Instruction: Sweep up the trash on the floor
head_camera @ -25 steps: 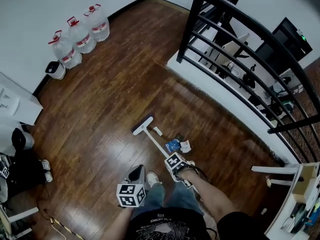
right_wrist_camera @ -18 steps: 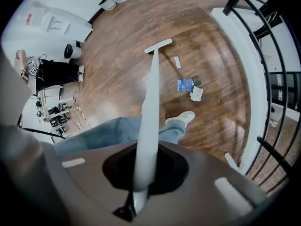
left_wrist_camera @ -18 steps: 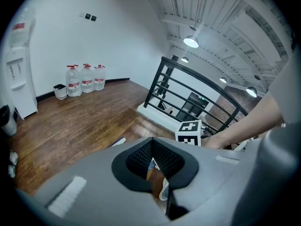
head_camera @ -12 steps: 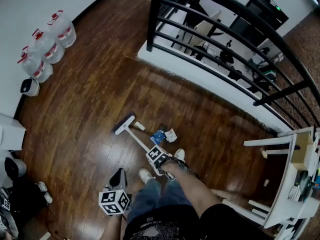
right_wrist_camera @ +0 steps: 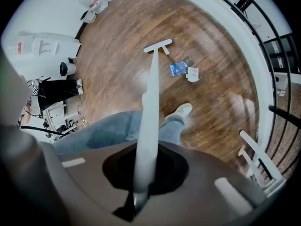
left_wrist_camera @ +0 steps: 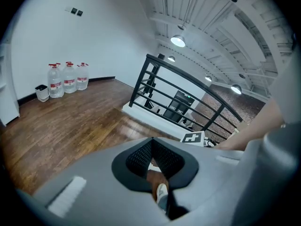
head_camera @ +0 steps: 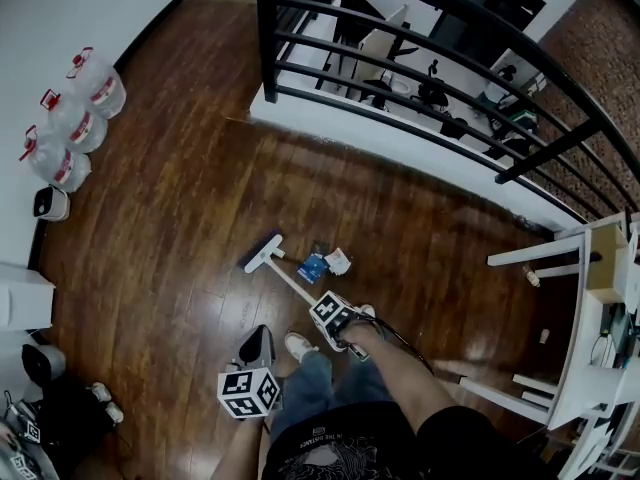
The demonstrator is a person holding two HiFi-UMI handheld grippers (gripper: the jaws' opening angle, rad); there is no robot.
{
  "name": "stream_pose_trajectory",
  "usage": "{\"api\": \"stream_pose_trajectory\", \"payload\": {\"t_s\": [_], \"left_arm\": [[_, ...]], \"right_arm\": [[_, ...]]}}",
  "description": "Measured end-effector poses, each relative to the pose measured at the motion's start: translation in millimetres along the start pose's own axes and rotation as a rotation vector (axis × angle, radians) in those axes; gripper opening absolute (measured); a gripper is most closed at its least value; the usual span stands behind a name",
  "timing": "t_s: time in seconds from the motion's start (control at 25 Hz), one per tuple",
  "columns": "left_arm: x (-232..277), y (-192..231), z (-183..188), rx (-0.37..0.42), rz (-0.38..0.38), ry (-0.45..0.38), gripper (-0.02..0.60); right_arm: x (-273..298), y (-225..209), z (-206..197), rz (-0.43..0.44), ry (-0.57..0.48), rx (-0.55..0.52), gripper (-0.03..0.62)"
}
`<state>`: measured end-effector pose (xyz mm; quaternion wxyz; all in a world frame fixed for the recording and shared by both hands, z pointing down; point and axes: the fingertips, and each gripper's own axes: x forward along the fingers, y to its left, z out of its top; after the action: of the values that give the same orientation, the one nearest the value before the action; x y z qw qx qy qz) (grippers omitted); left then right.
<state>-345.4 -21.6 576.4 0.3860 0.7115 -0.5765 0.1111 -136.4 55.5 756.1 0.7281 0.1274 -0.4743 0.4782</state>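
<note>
Little has changed with the tools since the earlier frames, but the head view has turned, so the black railing [head_camera: 400, 28] now stands more to the middle at the far side and the three water bottles [head_camera: 70, 118] sit higher at the far left. The right gripper [head_camera: 325, 306] still clamps the white handle [head_camera: 296, 282] of the broom, and in the right gripper view the jaws are closed tight on this handle [right_wrist_camera: 148, 117], which runs away from them down to the floor. The broom head [head_camera: 263, 254] rests on the dark wooden floor [head_camera: 180, 218], just to the left of the trash. The trash is a blue packet [head_camera: 313, 266] and a crumpled white paper [head_camera: 337, 260] touching it on the right, both lying on the floor between the person and the railing. The left gripper [head_camera: 257, 340] hangs near the person's left leg, on the near left of the broom, and its jaws are together at the tips with nothing between them; only floor and a white shoe [left_wrist_camera: 161, 192] show behind them. A small white bin [head_camera: 50, 203] stands near the bottles by the wall.
</note>
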Motion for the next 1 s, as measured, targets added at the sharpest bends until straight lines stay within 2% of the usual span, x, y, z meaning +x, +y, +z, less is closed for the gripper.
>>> {"api": "stream_pose_trajectory", "payload": {"t_s": [0.32,0.64,1.0], "left_arm": [[-5.1,-25.0,-11.3,0.027,0.023,0.016,0.003],[3.8,-91.0,-28.8,0.077,0.007,0.035,0.005],[3.6,-150.1,-53.8,0.094,0.01,0.024,0.005]], "right_arm": [[11.9,-22.1,-26.9,0.029,-0.005,0.009,0.0],[23.2,-73.2,-91.4,0.015,0.009,0.01,0.0],[36.6,-144.9,-150.1,-0.118,0.029,-0.055,0.0]]}}
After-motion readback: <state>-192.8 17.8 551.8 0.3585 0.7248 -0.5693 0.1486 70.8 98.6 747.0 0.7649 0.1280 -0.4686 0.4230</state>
